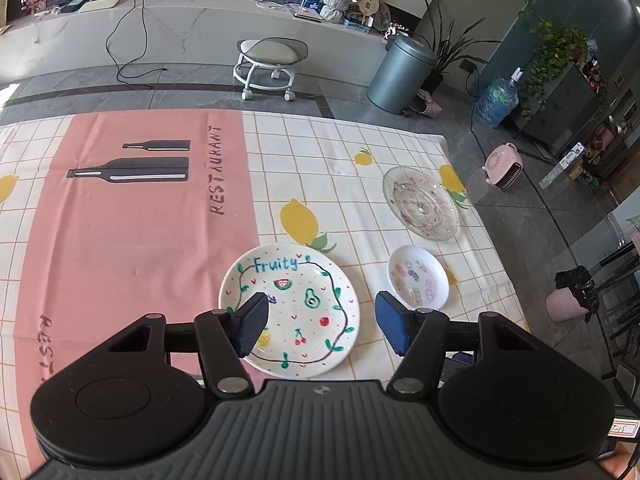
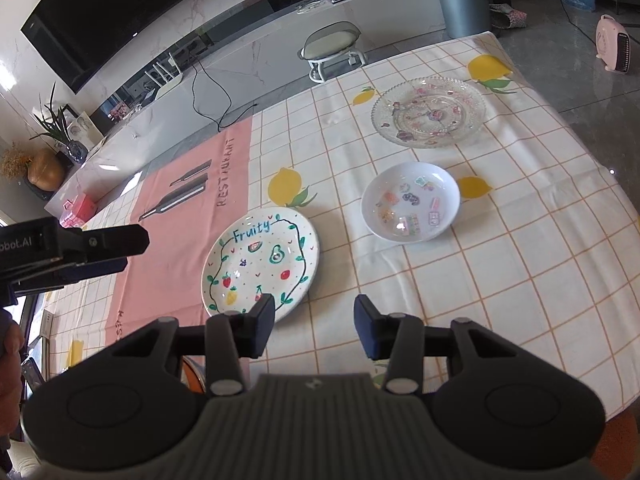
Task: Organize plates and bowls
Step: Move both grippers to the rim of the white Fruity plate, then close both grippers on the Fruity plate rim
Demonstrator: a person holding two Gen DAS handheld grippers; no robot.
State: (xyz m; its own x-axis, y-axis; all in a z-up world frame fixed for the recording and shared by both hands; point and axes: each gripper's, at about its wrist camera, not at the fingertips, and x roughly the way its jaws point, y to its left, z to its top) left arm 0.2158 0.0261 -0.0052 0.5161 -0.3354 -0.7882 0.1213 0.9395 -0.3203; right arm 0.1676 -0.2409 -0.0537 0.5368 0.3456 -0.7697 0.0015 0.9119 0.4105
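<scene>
- The left gripper hangs above the tabletop with its fingers spread wide and nothing between them; its left blue pad overlaps the near-left part of the Fruity plate in the left wrist view
- The right gripper is likewise spread apart and holds nothing; its left pad sits over the near edge of the Fruity plate, its right pad over bare tablecloth
- In the right wrist view the left gripper shows from the side at the left edge, above the pink runner
- The Fruity plate is white, painted with fruit, a leafy black vine loop and the word "Fruity" in blue; it lies flat on the checked, lemon-printed tablecloth, just beside the pink runner marked "RESTAURANT" with 2 bottle shapes
- A small white bowl with colourful stickers inside sits to the right of the Fruity plate, apart from it; it shows in the left wrist view too
- A clear glass plate with a beaded rim and small decorations lies beyond the white bowl, near the far right corner of the tabletop, apart from the bowl
- The 3 dishes lie separately, none stacked
- Beyond the tabletop stand a wheeled stool, a grey bin and a pink heater on the floor
</scene>
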